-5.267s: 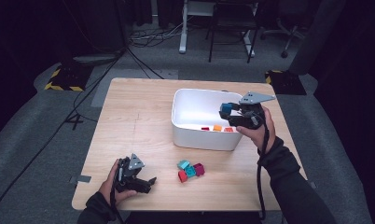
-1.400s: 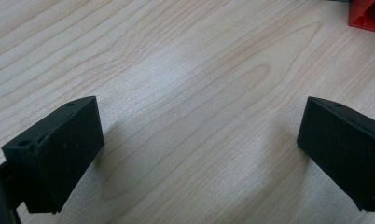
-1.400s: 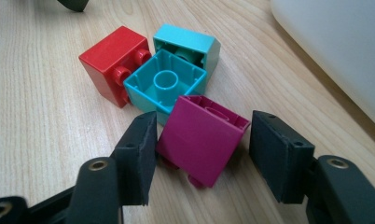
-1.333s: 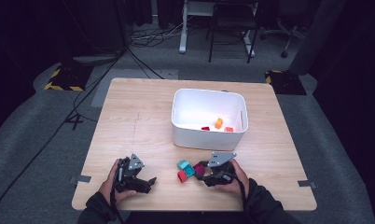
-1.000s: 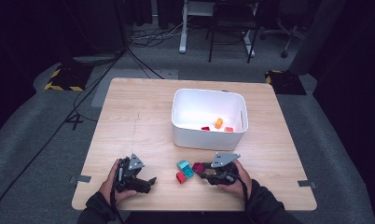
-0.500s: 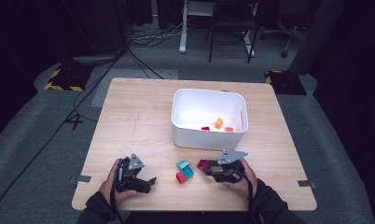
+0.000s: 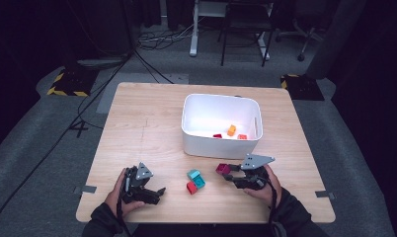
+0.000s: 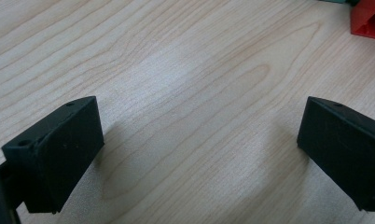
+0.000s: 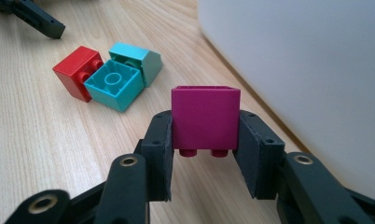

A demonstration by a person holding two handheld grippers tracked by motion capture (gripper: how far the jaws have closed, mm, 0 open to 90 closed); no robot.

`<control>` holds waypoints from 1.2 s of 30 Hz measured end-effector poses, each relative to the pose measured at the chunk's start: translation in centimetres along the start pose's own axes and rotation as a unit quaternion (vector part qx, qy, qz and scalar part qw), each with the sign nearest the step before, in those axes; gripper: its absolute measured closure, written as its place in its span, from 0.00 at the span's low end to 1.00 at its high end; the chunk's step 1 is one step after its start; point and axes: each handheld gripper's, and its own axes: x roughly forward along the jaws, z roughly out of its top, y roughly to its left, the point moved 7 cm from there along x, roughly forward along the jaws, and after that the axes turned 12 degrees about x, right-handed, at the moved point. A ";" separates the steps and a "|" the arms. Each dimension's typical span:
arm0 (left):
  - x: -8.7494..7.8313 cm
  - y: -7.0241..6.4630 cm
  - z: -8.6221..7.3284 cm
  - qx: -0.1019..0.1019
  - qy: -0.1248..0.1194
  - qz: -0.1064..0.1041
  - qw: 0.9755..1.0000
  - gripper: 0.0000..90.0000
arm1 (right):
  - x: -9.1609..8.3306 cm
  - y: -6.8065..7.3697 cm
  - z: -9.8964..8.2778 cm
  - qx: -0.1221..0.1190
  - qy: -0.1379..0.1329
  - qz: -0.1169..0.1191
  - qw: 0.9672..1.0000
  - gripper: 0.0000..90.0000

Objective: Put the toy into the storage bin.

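Magenta brick, red brick, turquoise bricks, white bin.

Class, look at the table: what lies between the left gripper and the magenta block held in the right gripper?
In the high view, a red block and two teal blocks lie on the table between the left gripper and the magenta block.

A dim room with grey carpet surrounds the pale wooden surface at centre frame. Black cables trail across the upper left, and a white desk frame and chair stand at the top.
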 end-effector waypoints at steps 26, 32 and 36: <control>0.0 0.0 0.0 0.000 0.001 -0.003 1.000 0.01 | -6.8 -2.4 0.6 0.014 -0.027 -0.044 0.999 0.66; 0.0 0.0 0.0 -0.001 0.001 -0.003 1.000 0.01 | -8.2 -2.5 1.7 0.008 -0.032 -0.051 0.998 0.66; 0.0 0.0 0.0 -0.001 0.001 -0.003 1.000 0.01 | -8.9 -2.3 2.6 0.006 -0.041 -0.048 0.998 0.66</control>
